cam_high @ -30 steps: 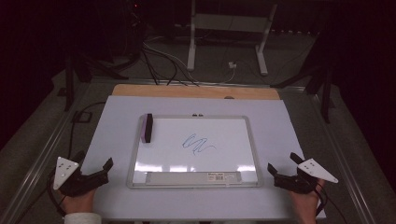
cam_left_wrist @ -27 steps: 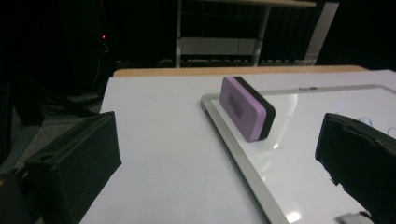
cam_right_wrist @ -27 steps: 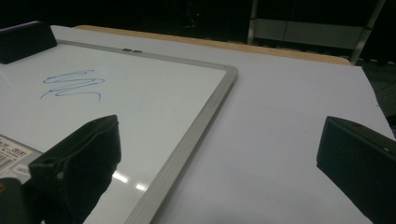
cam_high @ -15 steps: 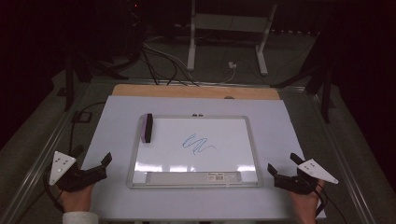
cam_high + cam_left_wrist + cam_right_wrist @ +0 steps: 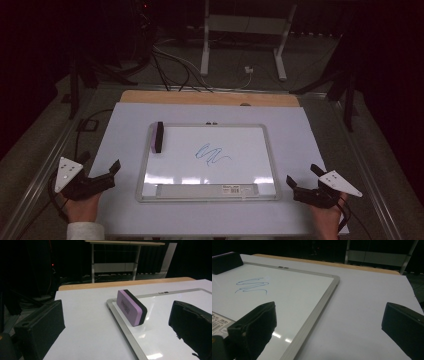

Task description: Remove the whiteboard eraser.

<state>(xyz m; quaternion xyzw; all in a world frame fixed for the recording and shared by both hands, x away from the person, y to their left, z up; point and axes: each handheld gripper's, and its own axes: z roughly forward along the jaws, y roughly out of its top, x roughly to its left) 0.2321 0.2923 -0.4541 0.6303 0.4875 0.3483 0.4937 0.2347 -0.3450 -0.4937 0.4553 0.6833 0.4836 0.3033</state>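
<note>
The whiteboard (image 5: 207, 162) lies flat in the middle of the white table surface (image 5: 300, 130), its grey frame squared with the table edges, and a blue squiggle (image 5: 212, 155) sits a little above the centre of its writing face. On the board's far left corner you have an eraser (image 5: 158, 136), purple on one side and black felt on the other, standing on its long edge just inside the frame; your left gripper view shows it (image 5: 131, 307) upright with the purple face toward the camera. A label strip (image 5: 207, 189) runs along the board's near edge. Beyond the white surface a strip of wooden tabletop (image 5: 210, 98) shows at the far side, and behind it cables (image 5: 170, 65) trail over the dark floor near a metal stand (image 5: 245, 40). Your left gripper (image 5: 102, 175) rests at the near left corner of the table, beside the board and apart from it, jaws spread wide with nothing between them. Your right gripper (image 5: 302, 182) sits at the near right, likewise off the board's frame, jaws parted and empty; its own view looks across the board's right frame (image 5: 317, 312) toward the squiggle (image 5: 252, 285). Each of your hands holds its gripper from the bottom edge of the high view.
</note>
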